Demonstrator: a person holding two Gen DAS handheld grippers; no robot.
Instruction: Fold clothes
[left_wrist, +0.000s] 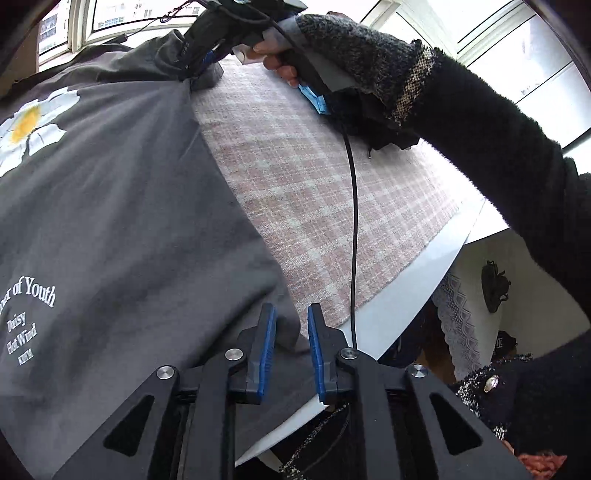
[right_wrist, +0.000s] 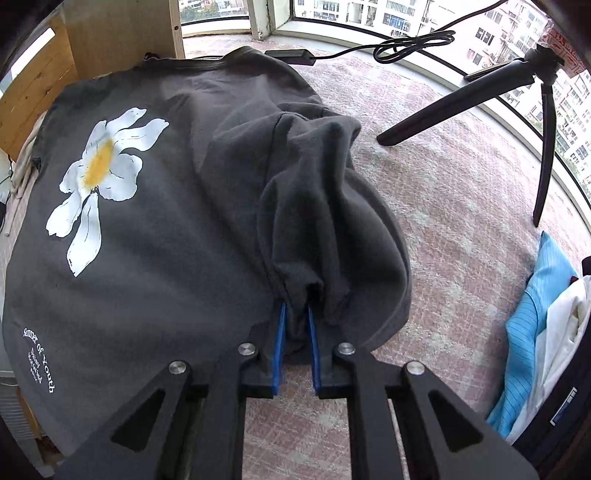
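A: Where does the grey T-shirt (right_wrist: 155, 229) lie?

B: Spread on the checked cloth (right_wrist: 461, 229) over the desk; its bunched sleeve sits pinched between the right gripper (right_wrist: 295, 325) pads; the left gripper (left_wrist: 291, 332) stands parted, the hem corner loose between its jaws at the desk's near edge.

A: And the views?

B: Only the left shows the sleeved hand (left_wrist: 280, 55); only the right shows the tripod (right_wrist: 498, 96).

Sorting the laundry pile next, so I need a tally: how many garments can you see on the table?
3, perhaps more hidden. The dark grey T-shirt with the daisy print lies spread across the pink checked cloth. A blue striped garment and a white garment are heaped at the right edge.
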